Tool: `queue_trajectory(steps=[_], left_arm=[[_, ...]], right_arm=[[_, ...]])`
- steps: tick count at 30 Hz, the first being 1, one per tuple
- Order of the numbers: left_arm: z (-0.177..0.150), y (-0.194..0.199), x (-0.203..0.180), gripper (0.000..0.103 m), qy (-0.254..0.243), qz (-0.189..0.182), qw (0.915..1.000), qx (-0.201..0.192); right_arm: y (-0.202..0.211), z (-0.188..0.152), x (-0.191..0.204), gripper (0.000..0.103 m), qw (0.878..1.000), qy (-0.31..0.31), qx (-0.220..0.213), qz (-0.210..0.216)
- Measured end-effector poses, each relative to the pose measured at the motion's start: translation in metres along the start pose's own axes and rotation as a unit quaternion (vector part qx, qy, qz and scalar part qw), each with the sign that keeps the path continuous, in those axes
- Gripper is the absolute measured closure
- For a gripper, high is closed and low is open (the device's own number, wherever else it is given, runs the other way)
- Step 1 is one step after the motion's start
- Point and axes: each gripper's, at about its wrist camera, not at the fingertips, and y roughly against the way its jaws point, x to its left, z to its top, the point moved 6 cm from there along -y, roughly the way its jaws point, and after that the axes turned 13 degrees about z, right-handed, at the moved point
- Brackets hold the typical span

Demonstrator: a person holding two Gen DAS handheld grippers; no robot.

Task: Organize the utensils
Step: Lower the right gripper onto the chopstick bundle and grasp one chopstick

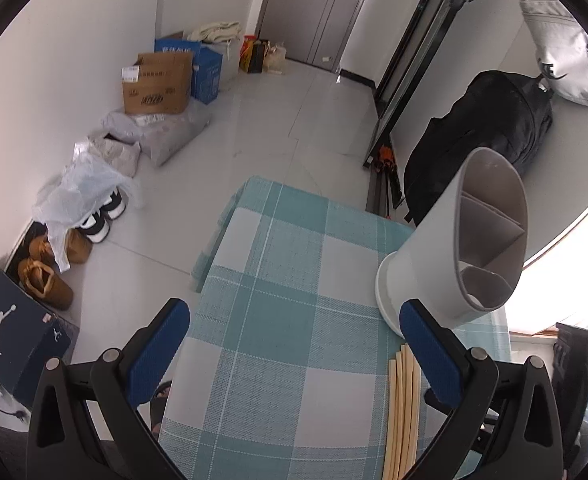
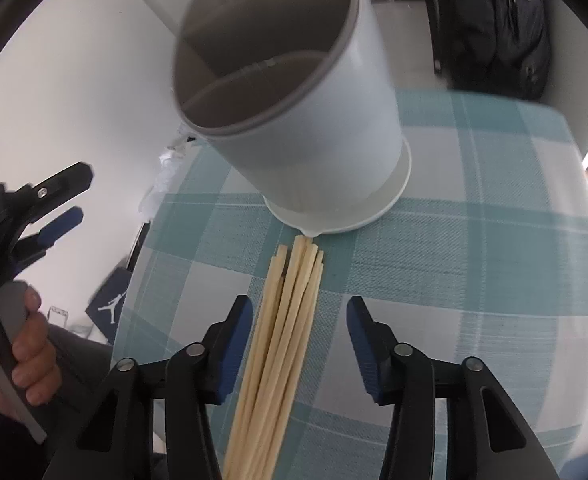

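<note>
The small table under a teal-and-white checked cloth carries everything; on it stands a tall white plastic utensil holder with inner dividers, probably light and easily tipped; just before its base lies a bundle of pale wooden chopsticks, likely stiff, light, prone to rolling; best pinched mid-length. The right gripper straddles them, spread and empty; the left gripper hangs spread beside them, empty.

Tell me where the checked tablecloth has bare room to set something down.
Free: the teal checked tablecloth left of the bundle of pale wooden chopsticks, toward the table's left edge, and the stretch right of the chopsticks. Crowded: where the chopstick tips meet the base of the white cylindrical utensil holder.
</note>
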Motion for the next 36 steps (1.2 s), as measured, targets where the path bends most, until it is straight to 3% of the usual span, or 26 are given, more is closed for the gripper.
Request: queue_trajectory(steps=[3,7,10,15,21,28,36], left_arm=[[-0.001,-0.002,0.0,0.001,0.001,-0.004,0.9999,0.011],[-0.001,-0.003,0.0,0.001,0.003,-0.011,0.9997,0.021],[0.0,-0.005,0.001,0.001,0.006,-0.013,0.9996,0.026],[0.001,-0.007,0.004,0.001,0.016,-0.021,0.9991,0.035],[0.0,-0.005,0.002,0.001,0.011,-0.026,0.999,0.033],[-0.002,-0.005,-0.003,0.001,-0.001,-0.027,0.999,0.035],[-0.015,-0.012,-0.013,0.001,-0.032,-0.021,0.998,0.05]], right_arm=[[-0.007,0.003,-0.002,0.068,1.0,-0.017,0.006,-0.008],[-0.011,0.002,-0.001,0.074,0.999,-0.037,0.015,-0.023],[-0.021,0.001,0.0,0.093,0.998,-0.04,0.027,-0.026],[-0.022,-0.002,0.009,0.096,0.998,-0.03,0.031,-0.046],[0.006,0.0,0.009,0.099,0.998,-0.031,0.011,-0.054],[0.036,0.001,-0.004,0.099,0.997,-0.073,-0.036,-0.007],[0.058,0.002,-0.021,0.099,0.985,-0.126,-0.104,0.054]])
